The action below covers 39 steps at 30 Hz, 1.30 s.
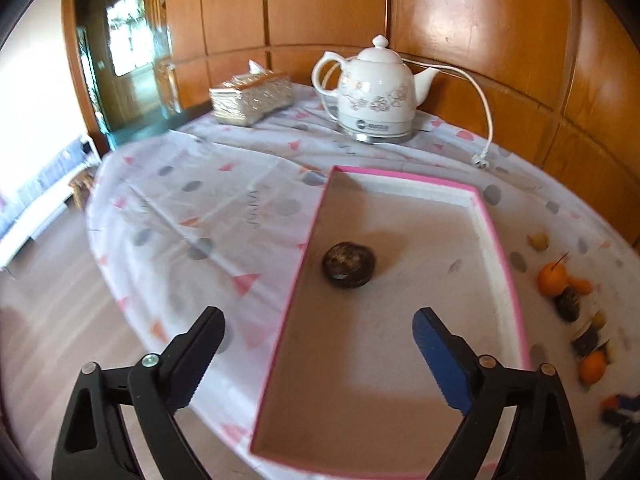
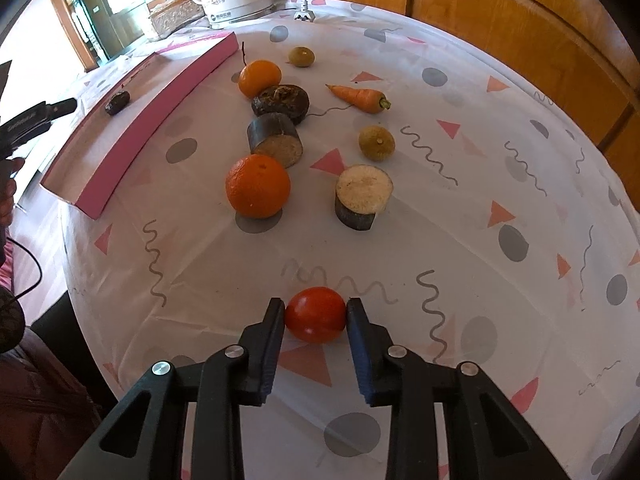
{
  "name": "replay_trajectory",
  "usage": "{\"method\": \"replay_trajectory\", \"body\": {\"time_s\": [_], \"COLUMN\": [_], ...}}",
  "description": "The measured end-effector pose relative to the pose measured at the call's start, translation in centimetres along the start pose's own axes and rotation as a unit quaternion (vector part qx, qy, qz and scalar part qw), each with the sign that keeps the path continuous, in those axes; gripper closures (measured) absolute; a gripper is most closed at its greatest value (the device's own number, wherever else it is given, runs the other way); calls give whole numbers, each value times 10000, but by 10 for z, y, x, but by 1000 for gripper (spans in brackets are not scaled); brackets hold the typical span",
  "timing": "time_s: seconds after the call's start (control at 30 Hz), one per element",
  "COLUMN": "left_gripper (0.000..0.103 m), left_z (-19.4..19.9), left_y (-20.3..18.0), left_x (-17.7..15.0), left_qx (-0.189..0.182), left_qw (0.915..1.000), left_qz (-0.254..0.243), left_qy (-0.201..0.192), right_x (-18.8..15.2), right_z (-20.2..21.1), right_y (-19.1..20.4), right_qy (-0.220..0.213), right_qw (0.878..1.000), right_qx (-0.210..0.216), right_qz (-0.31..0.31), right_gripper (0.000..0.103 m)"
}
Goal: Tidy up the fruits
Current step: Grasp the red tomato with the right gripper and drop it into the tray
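Note:
My right gripper (image 2: 315, 314) is shut on a red tomato (image 2: 315, 315) that rests on the tablecloth near the front edge. Beyond it lie two oranges (image 2: 258, 186) (image 2: 260, 78), two cut dark-skinned root pieces (image 2: 362, 196) (image 2: 276, 140), a dark round fruit (image 2: 281, 103), a carrot (image 2: 358, 98) and two small brownish fruits (image 2: 377, 143) (image 2: 301, 57). A pink-rimmed shallow box (image 1: 400, 280) holds one dark round fruit (image 1: 349, 265). My left gripper (image 1: 318, 330) is open and empty, hovering over the box's near end.
A white teapot-style kettle (image 1: 376, 92) with its cord and plug (image 1: 482, 160) stands at the back of the table. A tissue box (image 1: 252, 96) sits to its left. Wood panelling lies behind the table. The table's left edge (image 1: 132, 312) drops to the floor.

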<state>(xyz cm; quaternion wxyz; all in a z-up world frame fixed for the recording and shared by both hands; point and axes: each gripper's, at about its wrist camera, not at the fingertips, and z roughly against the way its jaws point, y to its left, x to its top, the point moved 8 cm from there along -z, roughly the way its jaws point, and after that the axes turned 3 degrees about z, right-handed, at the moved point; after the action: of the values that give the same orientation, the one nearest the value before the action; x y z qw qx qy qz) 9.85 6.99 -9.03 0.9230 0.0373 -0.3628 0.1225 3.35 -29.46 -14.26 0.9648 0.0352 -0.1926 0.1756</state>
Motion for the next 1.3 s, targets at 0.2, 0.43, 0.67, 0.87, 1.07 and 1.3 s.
{"method": "replay_trajectory", "body": {"time_s": [0.2,0.43,0.67,0.87,1.07,1.3], "left_gripper": [1,0,0,0,0,0], "left_z": [12,20,21,19,16,7], "left_y": [13,15,17,22,30,52], "left_x": [-18,-21,-26,-27,-29,-31], "left_qx": [123,84,-24,-110,-218,-193], "left_qw": [9998,9997,9998,9994,9985,9950], "left_qz": [128,230,203,333,485,919], "left_qy": [7,-40,20,65,132,348], "right_x": [0,1,1,21,53,91], "right_z": [-1,1,2,16,25,25], "right_y": [5,30,54,83,132,175], "right_qy": [-4,-91,-63,-354,-692,-961], "right_qw": [9996,9986,9979,9966,9910,9863], "right_qx": [-189,41,161,487,893,1058], "right_qz": [211,518,619,558,723,829], "right_gripper": [72,72,72,72,72,72]}}
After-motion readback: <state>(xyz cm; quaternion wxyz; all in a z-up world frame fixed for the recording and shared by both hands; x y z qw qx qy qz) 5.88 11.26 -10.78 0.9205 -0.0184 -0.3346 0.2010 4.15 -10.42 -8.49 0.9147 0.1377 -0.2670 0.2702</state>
